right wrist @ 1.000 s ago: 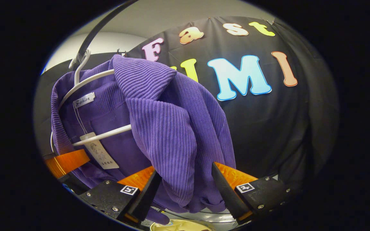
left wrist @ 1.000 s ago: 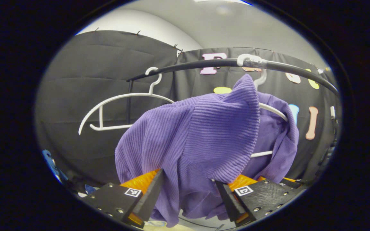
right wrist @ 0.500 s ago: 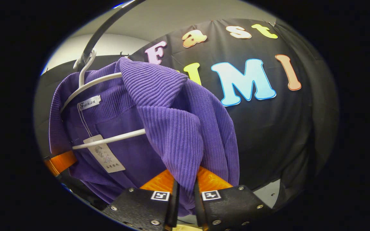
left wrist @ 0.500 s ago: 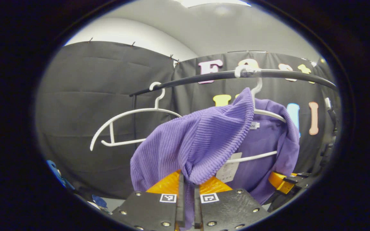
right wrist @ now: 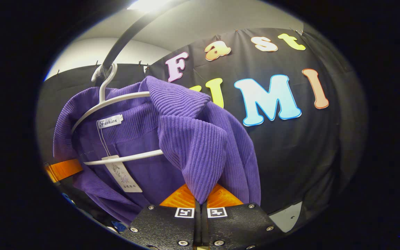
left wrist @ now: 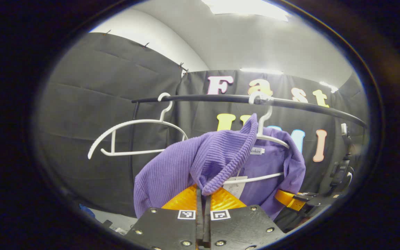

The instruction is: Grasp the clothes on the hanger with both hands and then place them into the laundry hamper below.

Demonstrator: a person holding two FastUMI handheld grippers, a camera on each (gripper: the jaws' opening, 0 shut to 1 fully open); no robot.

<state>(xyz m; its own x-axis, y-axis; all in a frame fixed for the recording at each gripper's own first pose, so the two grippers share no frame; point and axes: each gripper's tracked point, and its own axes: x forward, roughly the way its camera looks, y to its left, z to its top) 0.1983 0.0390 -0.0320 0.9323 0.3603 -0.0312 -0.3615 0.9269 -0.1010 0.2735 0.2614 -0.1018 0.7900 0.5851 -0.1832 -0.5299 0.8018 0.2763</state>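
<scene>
A: Left gripper (left wrist: pixel 202 194) clamped on a fold of the purple ribbed garment (left wrist: pixel 200 159), fingers pressed together with cloth pinched between. Right gripper (right wrist: pixel 201 198) likewise closed on the other shoulder fold of the same garment (right wrist: pixel 193 146).

B: Confirmed in both views. Also caught the right gripper (left wrist: pixel 290 199) low at the far side in the left gripper view, and the left gripper (right wrist: pixel 63 170) at the left edge in the right gripper view.

A: Garment still draped on the white hanger (right wrist: pixel 116 100), collar up, paper tag (right wrist: pixel 123 177) dangling inside below the lower bar.

B: Hanger hooked over the black rail (left wrist: pixel 290 104). Second white hanger (left wrist: pixel 130 135) bare on the same rail, just left of the garment.

A: Beyond that, black booth wall (left wrist: pixel 92 104) and grey ceiling (left wrist: pixel 255 41).
</scene>
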